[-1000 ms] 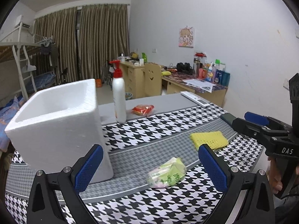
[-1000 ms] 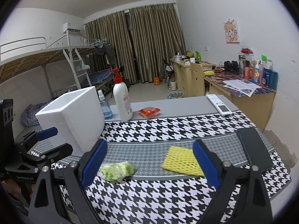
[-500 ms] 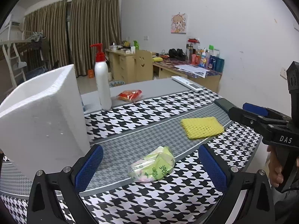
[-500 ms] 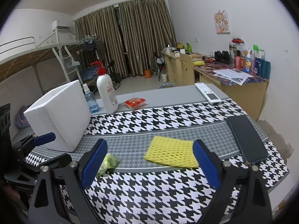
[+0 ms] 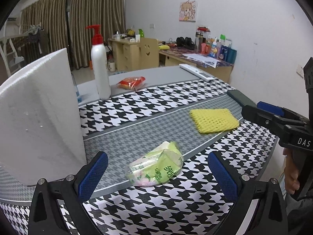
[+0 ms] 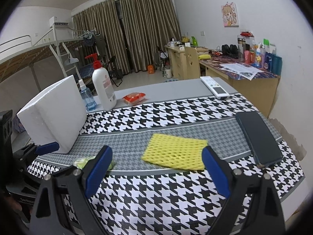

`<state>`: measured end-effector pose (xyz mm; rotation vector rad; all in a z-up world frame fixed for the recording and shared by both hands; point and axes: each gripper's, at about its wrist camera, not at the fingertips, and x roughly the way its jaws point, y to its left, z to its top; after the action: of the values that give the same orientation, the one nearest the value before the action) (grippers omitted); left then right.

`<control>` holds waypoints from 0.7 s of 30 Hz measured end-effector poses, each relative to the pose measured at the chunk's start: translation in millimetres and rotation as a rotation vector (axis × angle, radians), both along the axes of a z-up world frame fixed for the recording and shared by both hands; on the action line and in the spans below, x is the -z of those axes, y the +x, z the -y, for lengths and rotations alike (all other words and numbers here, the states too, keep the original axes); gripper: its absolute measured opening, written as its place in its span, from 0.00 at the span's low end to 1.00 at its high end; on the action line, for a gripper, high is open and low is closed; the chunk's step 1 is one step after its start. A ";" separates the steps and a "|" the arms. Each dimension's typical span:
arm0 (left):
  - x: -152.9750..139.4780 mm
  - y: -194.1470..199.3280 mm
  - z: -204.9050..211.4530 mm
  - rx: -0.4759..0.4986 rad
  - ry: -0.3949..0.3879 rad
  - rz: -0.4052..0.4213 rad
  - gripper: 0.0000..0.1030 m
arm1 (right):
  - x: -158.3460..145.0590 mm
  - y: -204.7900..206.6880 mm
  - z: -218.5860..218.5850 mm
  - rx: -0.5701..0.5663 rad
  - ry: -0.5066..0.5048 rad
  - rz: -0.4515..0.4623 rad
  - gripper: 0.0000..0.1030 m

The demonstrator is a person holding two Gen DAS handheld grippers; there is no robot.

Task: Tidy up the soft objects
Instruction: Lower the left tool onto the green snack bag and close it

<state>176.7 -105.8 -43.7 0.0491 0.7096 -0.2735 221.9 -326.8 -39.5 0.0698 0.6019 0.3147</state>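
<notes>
A green tissue pack (image 5: 156, 166) lies on the houndstooth cloth, between and just beyond my open left gripper (image 5: 156, 174). A yellow foam net (image 6: 174, 154) lies flat just beyond my open right gripper (image 6: 156, 168); it also shows in the left wrist view (image 5: 214, 119). In the right wrist view the tissue pack (image 6: 83, 161) is partly hidden behind the left finger. A white foam box (image 5: 37, 117) stands at the left, also in the right wrist view (image 6: 54, 115). Both grippers are empty.
A white pump bottle (image 6: 103, 90), a blue spray bottle (image 6: 87, 98) and a red snack packet (image 6: 135, 98) stand at the back. A remote (image 6: 215, 87) and a dark phone (image 6: 258, 139) lie at the right. The table edge is close below.
Both grippers have moved forward and lower toward the table. The tissue pack now sits between the left fingers and the yellow net nearer the right fingers. Nothing has been grasped.
</notes>
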 end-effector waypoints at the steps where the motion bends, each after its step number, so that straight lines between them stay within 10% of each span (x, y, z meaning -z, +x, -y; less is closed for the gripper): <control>1: 1.4 1.0 0.8 0.002 0.001 -0.006 0.99 | 1.1 0.7 0.4 0.001 -0.002 -0.003 0.92; 21: 26.8 26.5 9.9 -0.003 0.043 -0.099 0.99 | 21.3 24.9 4.3 0.014 -0.047 -0.071 0.92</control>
<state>203.1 -115.8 -70.5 0.0756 0.8136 -0.2592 246.8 -331.1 -60.7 0.0400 0.6788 0.2852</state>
